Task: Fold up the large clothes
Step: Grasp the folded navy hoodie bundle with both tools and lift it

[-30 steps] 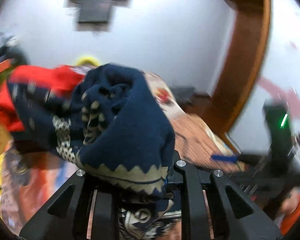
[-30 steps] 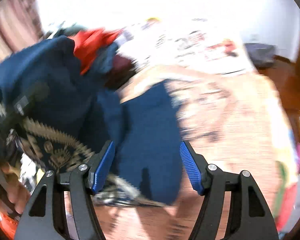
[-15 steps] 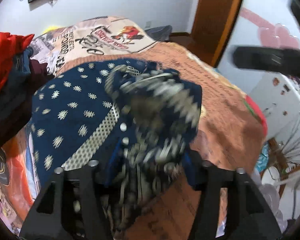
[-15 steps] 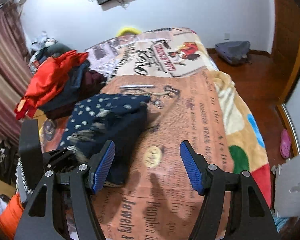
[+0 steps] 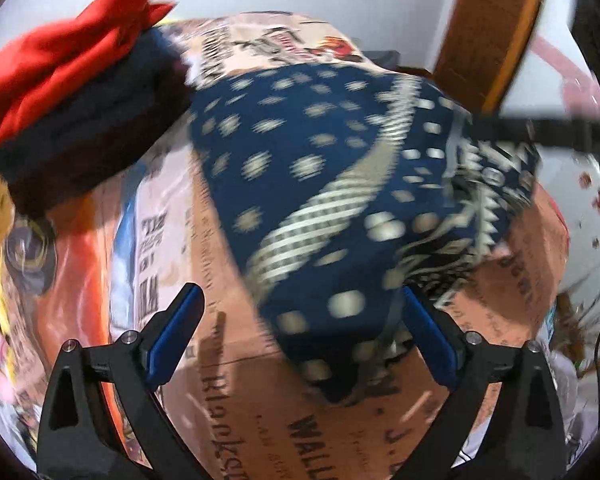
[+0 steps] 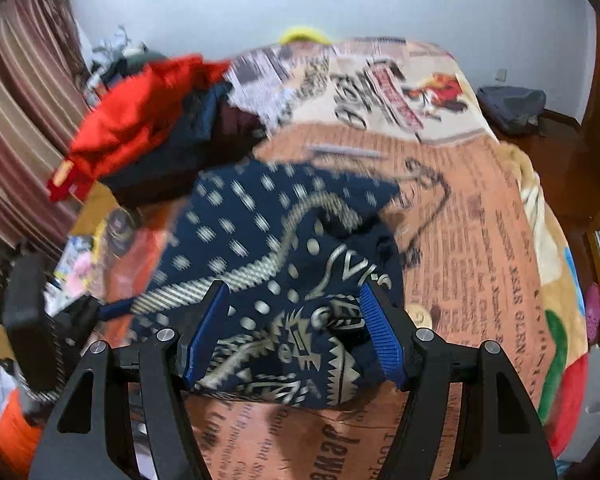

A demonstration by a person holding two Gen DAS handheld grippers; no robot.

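A navy garment with cream dots and zigzag trim [image 5: 324, 200] lies bunched on the orange printed bedspread [image 5: 320, 432]. My left gripper [image 5: 300, 336] is open, its jaws wide apart over the garment's near corner, holding nothing. The garment also shows in the right wrist view [image 6: 284, 264]. My right gripper [image 6: 296, 340] is open, with its blue pads [image 6: 384, 340] on either side of the garment's crumpled patterned end. Whether the pads touch the cloth I cannot tell. Both views are blurred.
A pile of red and dark clothes [image 6: 140, 120] sits at the back left of the bed [image 6: 480, 240]; it also shows in the left wrist view [image 5: 68, 92]. A wooden door frame [image 5: 492, 28] stands at right. A dark bag [image 6: 512, 108] lies on the floor.
My left gripper has let go of the navy garment, which now lies on the bed. My right gripper has moved down over the garment's crumpled end.
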